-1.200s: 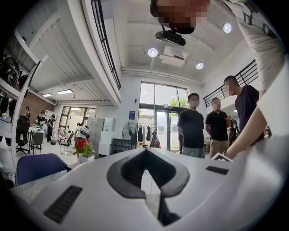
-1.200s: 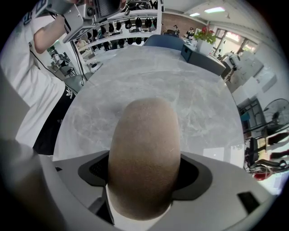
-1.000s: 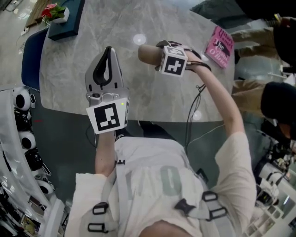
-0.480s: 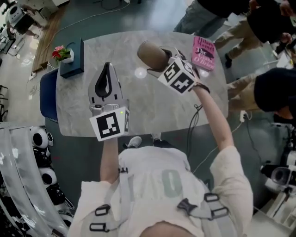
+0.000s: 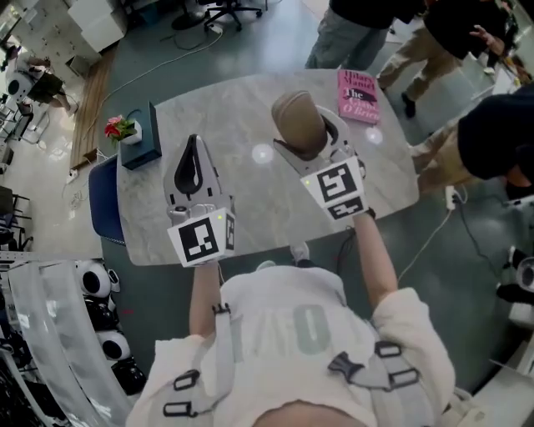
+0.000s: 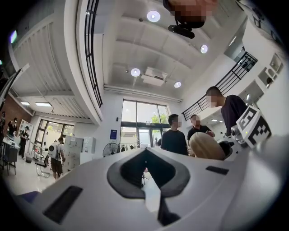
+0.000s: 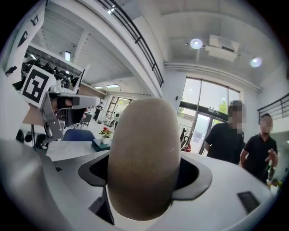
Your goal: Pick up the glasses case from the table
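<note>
A tan oval glasses case [image 5: 294, 117] is held in the air above the grey marble table [image 5: 250, 200], with my right gripper [image 5: 312, 143] shut on it. In the right gripper view the case [image 7: 143, 158] fills the space between the jaws and stands upright. My left gripper [image 5: 193, 143] hovers over the table's left half, shut and holding nothing; its jaws meet at a point [image 6: 145, 152]. From the left gripper view the case [image 6: 207, 145] shows off to the right, beside the right gripper's marker cube [image 6: 253, 125].
A pink book [image 5: 360, 95] lies at the table's far right corner. A dark box with a red flower [image 5: 138, 138] sits at the far left, beside a blue chair [image 5: 102, 196]. People [image 5: 359, 25] stand beyond the table and at the right.
The right gripper has swung the case from pointing left to pointing away and moved it rightward. The head view has pulled back. The left gripper stays shut in much the same spot.
</note>
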### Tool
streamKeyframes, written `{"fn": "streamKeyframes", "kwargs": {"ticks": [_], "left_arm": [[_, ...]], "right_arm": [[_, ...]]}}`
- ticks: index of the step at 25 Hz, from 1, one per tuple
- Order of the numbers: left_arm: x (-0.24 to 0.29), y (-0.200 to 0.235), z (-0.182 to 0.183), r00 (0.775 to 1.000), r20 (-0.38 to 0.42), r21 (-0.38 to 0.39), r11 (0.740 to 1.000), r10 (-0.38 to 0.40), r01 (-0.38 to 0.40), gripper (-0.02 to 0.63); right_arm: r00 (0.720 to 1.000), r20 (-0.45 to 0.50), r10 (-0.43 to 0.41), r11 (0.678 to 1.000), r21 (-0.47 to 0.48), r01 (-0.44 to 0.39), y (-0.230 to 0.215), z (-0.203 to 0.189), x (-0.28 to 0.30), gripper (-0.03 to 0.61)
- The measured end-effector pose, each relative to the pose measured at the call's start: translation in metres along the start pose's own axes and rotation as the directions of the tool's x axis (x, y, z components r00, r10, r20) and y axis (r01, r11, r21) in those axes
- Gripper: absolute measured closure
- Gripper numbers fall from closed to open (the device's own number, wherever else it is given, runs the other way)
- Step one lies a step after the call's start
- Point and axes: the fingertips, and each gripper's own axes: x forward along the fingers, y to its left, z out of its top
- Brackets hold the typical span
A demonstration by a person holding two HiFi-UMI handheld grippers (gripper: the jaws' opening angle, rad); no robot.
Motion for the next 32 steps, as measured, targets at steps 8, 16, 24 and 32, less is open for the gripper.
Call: {"fn": "streamKeyframes", "kwargs": {"ticks": [8, 16, 24, 32], "left_arm": [[-0.014, -0.004, -0.008, 1.0, -0.006, -0.006, 1.0, 0.007, -0.007, 0.611], [-0.019, -0.006, -0.02, 0.999, -0.026, -0.019, 0.999, 0.03, -0.031, 0.611], [-0.012, -0.023, -0.023, 1.0, -0.029, -0.025, 1.0, 0.012, -0.012, 0.611], [-0.011, -0.031, -0.023, 0.999, -0.032, -0.027, 1.0, 0.004, -0.005, 0.611]], "right_arm": [[0.963, 0.146, -0.227, 0.958, 0.214, 0.193, -0.017, 0.006, -0.048, 0.187], [0.941, 0.155, -0.301, 0.925, 0.288, 0.249, -0.022, -0.012, -0.07, 0.187], [0.94, 0.134, -0.313, 0.925, 0.269, 0.269, -0.028, -0.021, -0.076, 0.187], [0.942, 0.142, -0.304, 0.924, 0.285, 0.255, -0.031, -0.02, -0.079, 0.187]]}}
